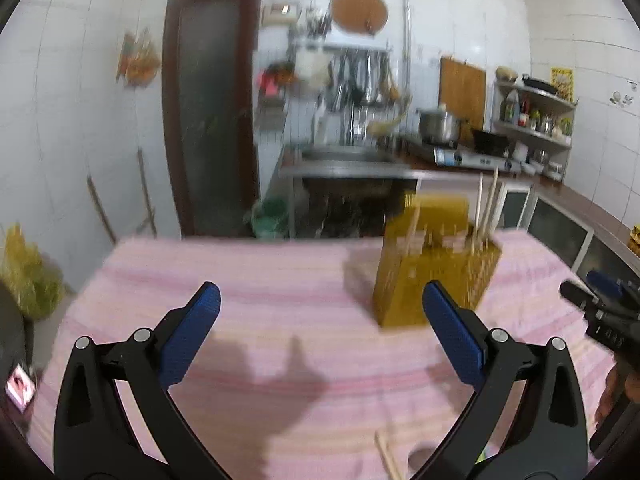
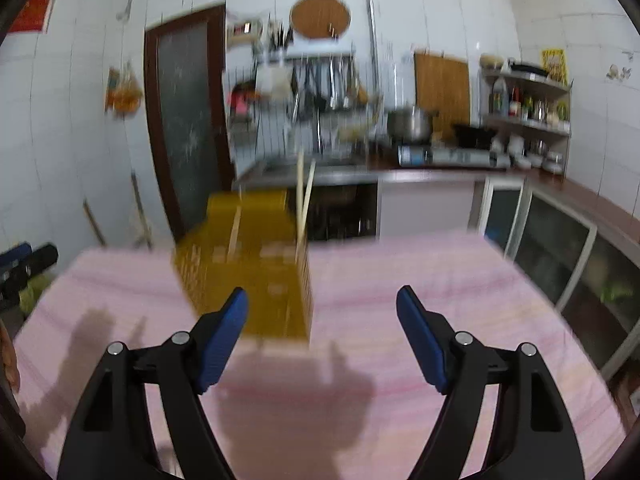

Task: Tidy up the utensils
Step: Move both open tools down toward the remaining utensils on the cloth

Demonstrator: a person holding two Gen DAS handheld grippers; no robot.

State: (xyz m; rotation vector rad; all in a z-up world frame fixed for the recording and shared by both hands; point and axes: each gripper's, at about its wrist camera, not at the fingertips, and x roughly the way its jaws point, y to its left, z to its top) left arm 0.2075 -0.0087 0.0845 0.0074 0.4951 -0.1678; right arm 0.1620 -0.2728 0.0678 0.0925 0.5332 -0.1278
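A yellow perforated utensil holder point(image 1: 432, 256) stands on the pink tablecloth point(image 1: 240, 276), right of centre in the left wrist view. Wooden chopsticks point(image 1: 486, 208) stand upright in it. Another pair of chopsticks point(image 1: 386, 456) lies on the cloth near the bottom edge. My left gripper point(image 1: 320, 286) is open and empty, short of the holder. At the right edge I see the other gripper point(image 1: 604, 312). In the right wrist view the holder point(image 2: 256, 264) sits left of centre with chopsticks point(image 2: 302, 200) in it. My right gripper point(image 2: 322, 291) is open and empty, its left finger in front of the holder.
Behind the table are a steel sink counter point(image 1: 348, 168), a gas stove point(image 1: 464, 156) with a pot, a corner shelf point(image 1: 532, 120) of bottles, and a dark door point(image 1: 212, 112). Low glass-front cabinets point(image 2: 560, 248) run along the right. A green bag point(image 1: 28, 272) sits at the left.
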